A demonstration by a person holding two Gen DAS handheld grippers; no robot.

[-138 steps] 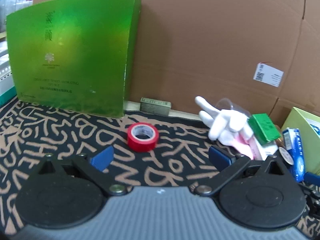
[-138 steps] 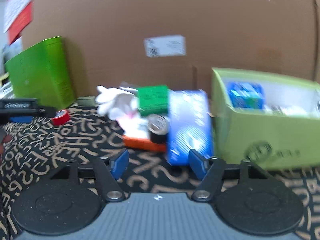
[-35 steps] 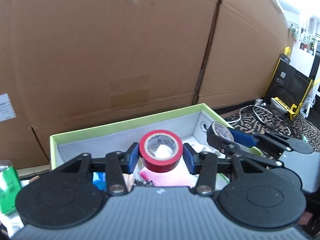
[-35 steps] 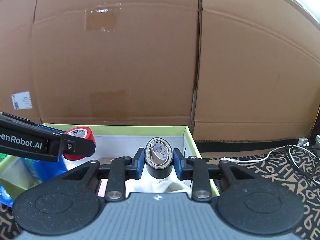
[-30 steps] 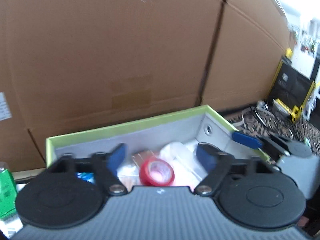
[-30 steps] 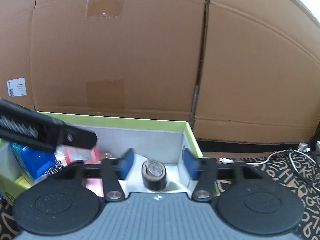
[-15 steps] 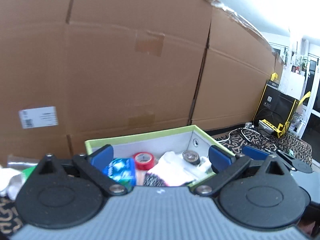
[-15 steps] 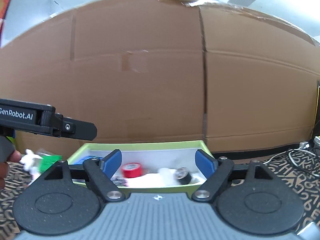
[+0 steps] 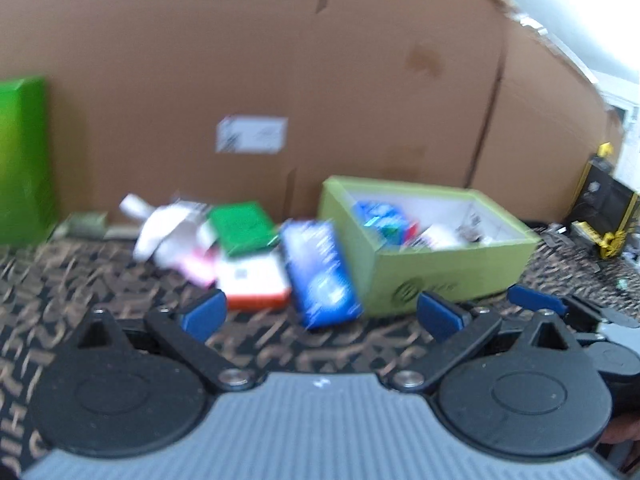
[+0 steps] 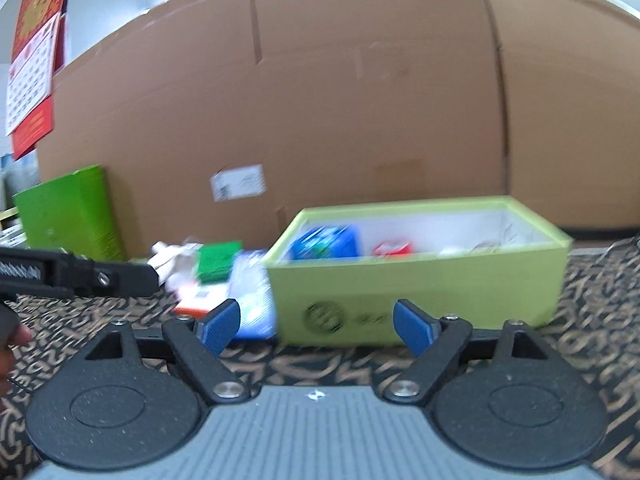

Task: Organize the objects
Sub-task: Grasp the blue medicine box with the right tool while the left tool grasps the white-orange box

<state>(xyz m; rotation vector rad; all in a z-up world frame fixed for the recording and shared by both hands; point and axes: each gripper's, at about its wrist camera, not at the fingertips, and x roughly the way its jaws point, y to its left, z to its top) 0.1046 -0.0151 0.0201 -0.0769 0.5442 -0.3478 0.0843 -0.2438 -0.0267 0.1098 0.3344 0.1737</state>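
The lime green box [image 10: 420,280] sits on the patterned mat, and inside it I see the red tape roll [image 10: 392,249] beside a blue packet [image 10: 324,244]. My right gripper [image 10: 317,324] is open and empty, just short of the box's front wall. My left gripper [image 9: 322,316] is open wide and empty too, back from the box [image 9: 452,268] and facing a blue packet [image 9: 320,272] that leans on the box's left end. Behind that lie an orange and white box [image 9: 252,280], a small green box [image 9: 242,226] and a white glove [image 9: 160,228]. Both views are motion-blurred.
A tall cardboard wall [image 10: 320,120] closes off the back. A large green carton [image 9: 20,160] stands at the far left. The left gripper's finger [image 10: 80,274] crosses the right wrist view, with a hand [image 10: 8,344] at the edge. Cables and yellow gear [image 9: 600,232] lie at the right.
Both grippers let go of their tape rolls into the green box, opened, and drew back from it. The left view has swung left onto the pile beside the box.
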